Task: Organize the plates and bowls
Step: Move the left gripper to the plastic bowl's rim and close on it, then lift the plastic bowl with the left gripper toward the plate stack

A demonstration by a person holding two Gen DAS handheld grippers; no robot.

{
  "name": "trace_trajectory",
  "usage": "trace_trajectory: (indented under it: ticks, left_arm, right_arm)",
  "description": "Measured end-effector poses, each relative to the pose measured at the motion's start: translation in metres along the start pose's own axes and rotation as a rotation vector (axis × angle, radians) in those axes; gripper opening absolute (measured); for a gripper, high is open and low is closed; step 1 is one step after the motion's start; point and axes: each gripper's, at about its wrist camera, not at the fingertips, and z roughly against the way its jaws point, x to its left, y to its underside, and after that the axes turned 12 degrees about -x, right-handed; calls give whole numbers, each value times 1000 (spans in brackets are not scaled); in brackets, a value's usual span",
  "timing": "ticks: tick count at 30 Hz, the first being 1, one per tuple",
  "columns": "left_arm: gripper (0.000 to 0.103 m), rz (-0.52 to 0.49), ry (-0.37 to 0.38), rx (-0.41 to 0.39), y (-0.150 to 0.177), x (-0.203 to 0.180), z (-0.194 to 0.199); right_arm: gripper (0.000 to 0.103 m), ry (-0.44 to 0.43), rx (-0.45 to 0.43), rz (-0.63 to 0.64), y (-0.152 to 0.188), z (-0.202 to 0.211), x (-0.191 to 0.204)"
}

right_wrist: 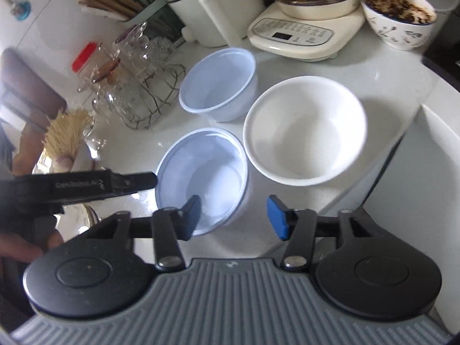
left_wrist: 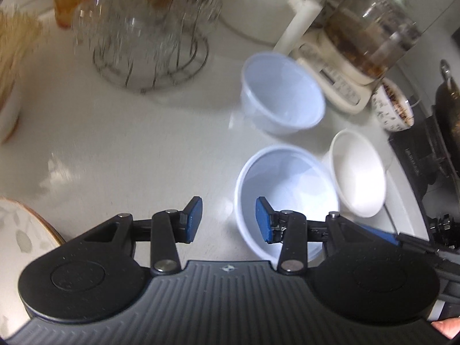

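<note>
Two pale blue plastic bowls and a white ceramic bowl sit on the white counter. In the left wrist view the near blue bowl [left_wrist: 287, 195] lies just ahead of my open left gripper [left_wrist: 228, 220], whose right pad is over its near rim. The far blue bowl [left_wrist: 283, 93] and the white bowl [left_wrist: 358, 172] lie beyond. In the right wrist view my open right gripper [right_wrist: 234, 217] straddles the near blue bowl's [right_wrist: 204, 176] right rim. The white bowl [right_wrist: 304, 130] and the far blue bowl [right_wrist: 218, 82] stand behind. A patterned plate [left_wrist: 20, 238] shows at the left.
A wire rack of glass cups [right_wrist: 138, 86], a white kettle [right_wrist: 212, 5], a tea maker on a cream base [right_wrist: 307, 31] and a patterned bowl of dark food [right_wrist: 399, 17] line the back. A stove [left_wrist: 431, 143] is at the right. The counter edge [right_wrist: 388, 155] drops off at the right.
</note>
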Motion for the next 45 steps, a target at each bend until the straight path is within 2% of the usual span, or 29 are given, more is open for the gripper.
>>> trace_trajectory:
  ticks: [5,9,10,13,22,32,41,45]
  left_arm:
    - [43,25,-10,4,12,3,-10]
    - [26,30,8,-13,15,3,-10]
    - [21,33,14,-18,16,4,-9]
    - [12,46,33,-25,18,6,-6]
    - [11,107,33,-70,21,12,15]
    - [12,229,-34,-173,24,36,64]
    - [12,331,-127,-204,41,64,75]
    - [12,369,-141,-196,48,72,70]
  right_arm:
    - [43,-35,37,18,1,-13,-2]
    - [32,-36,37,31,3,-17,-3]
    - [25,-34,32,30,3,-18,-3]
    - [18,-31,19,34,4,-19,-4]
    - [17,-89,13,98,-7,-13,5]
    - [17,-208,25,220,-24,-18,45]
    - [17,-264,118,321,-21,-50,73]
    - [17,-274,149,334,-19,-62,78]
